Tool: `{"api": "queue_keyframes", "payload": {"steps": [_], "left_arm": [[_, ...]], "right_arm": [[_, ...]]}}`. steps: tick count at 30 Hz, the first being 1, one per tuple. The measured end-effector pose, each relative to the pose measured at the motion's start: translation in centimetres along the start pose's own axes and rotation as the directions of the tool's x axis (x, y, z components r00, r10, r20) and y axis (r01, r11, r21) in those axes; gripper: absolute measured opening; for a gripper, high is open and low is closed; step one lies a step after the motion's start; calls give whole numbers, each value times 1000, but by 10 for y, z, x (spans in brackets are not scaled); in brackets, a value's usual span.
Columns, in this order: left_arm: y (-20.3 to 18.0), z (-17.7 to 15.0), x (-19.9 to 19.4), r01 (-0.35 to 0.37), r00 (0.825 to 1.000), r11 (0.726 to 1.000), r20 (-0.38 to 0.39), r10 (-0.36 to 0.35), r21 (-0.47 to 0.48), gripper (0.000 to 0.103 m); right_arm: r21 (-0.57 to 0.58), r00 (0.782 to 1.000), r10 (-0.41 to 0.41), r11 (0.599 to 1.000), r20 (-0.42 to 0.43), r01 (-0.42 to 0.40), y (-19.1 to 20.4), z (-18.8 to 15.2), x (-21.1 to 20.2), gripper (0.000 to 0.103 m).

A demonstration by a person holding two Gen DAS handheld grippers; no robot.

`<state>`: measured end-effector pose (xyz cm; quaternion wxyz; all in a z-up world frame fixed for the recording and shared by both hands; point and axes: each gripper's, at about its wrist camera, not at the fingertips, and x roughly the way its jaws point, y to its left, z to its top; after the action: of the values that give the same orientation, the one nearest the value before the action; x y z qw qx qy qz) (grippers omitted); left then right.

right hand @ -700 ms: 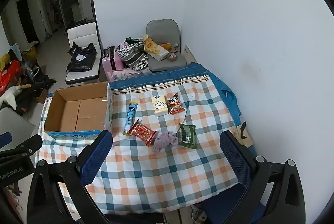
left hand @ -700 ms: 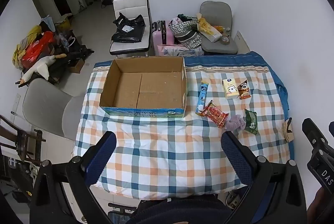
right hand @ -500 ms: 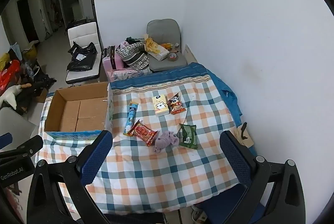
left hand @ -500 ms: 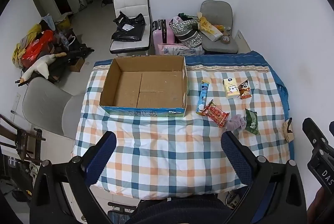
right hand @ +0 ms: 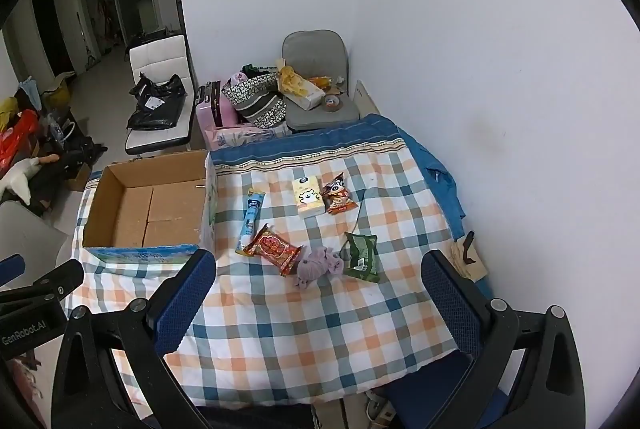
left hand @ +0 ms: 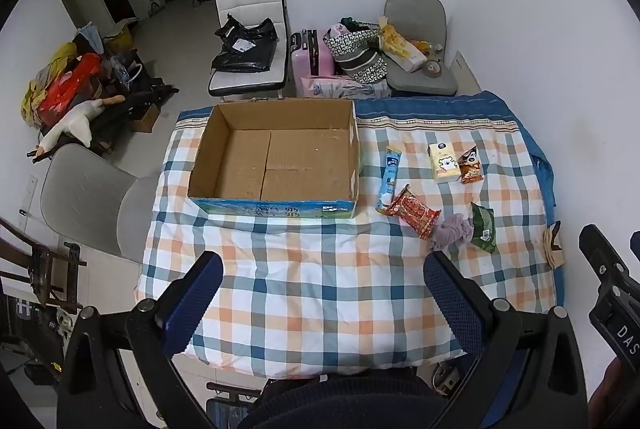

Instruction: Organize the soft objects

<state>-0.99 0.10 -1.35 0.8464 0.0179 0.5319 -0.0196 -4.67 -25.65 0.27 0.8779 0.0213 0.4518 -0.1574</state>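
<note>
While both claws hang high above the near edge of the table, nothing has yet been picked up: the left gripper and the right gripper each have their blue pads spread wide with only checked cloth showing between them. The cardboard box sits open-topped and bare inside on the left half of the table, probably set there as the place to gather things. To its right lie the loose items: a blue tube packet just beside the box wall, a red snack packet touching its lower end, a purple cloth, a green packet, and farther back a yellow tissue pack beside a small snack bag.
</note>
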Motion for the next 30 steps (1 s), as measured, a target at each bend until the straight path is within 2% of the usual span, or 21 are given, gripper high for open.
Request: {"api": "queue_keyframes", "payload": {"steps": [30], "left_arm": [[-1, 2, 3, 4, 1000, 1000, -14, -4, -2, 103]], "right_arm": [[0, 1000, -8, 1000, 4, 8, -2, 0, 1, 103]]}}
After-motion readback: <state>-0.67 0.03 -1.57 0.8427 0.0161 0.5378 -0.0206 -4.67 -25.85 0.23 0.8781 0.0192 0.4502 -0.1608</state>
